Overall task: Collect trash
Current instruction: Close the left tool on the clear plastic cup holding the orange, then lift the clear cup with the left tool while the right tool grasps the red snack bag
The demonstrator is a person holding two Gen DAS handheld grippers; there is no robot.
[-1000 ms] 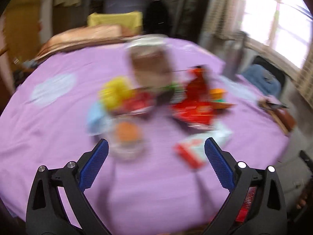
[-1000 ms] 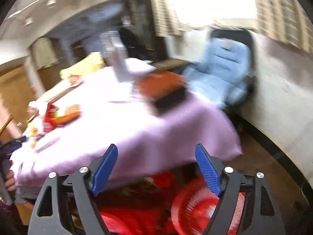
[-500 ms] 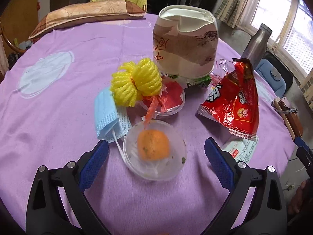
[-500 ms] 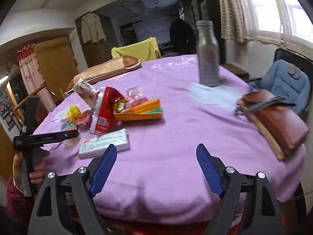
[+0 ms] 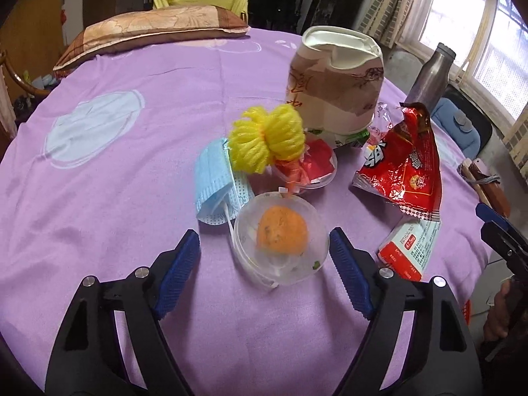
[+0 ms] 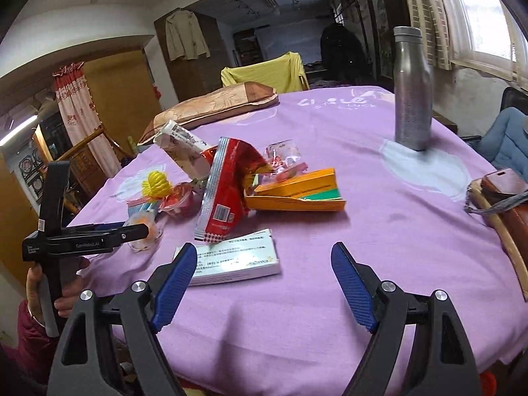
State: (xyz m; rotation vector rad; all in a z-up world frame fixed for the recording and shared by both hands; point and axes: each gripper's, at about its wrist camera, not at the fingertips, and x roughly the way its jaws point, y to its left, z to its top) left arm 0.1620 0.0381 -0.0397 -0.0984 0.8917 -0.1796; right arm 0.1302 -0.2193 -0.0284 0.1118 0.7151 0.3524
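Since half a second ago we are finding the left tongs [image 5: 264, 252] a little nearer the clear plastic cup [image 5: 282, 237] with the orange lump inside, while the right tongs [image 6: 264, 279] are keeping almost the same outlook over the purple surface [image 6: 379, 198]. We are seeing both pairs of tongs spread wide and holding nothing: the left ones are flanking the near part of the cup without touching it, and the right ones are hovering just near of the white leaflet box [image 6: 236, 257]. Beside the cup on its left, a blue face mask [image 5: 217, 184] is lying crumpled, and just beyond it a yellow foam net [image 5: 267, 138] is resting against a second clear cup [image 5: 313, 168] holding red scraps. Farther back, a dented paper tub [image 5: 335, 82] is standing upright. To the right, a red snack bag [image 5: 406, 161] is lying with the leaflet box at its near corner. From the right tongs' camera we are also seeing an orange and green carton [image 6: 297, 193] to the right of the bag, a steel bottle [image 6: 412, 89] standing far right, and a brown wallet [image 6: 505, 198] at the right edge.
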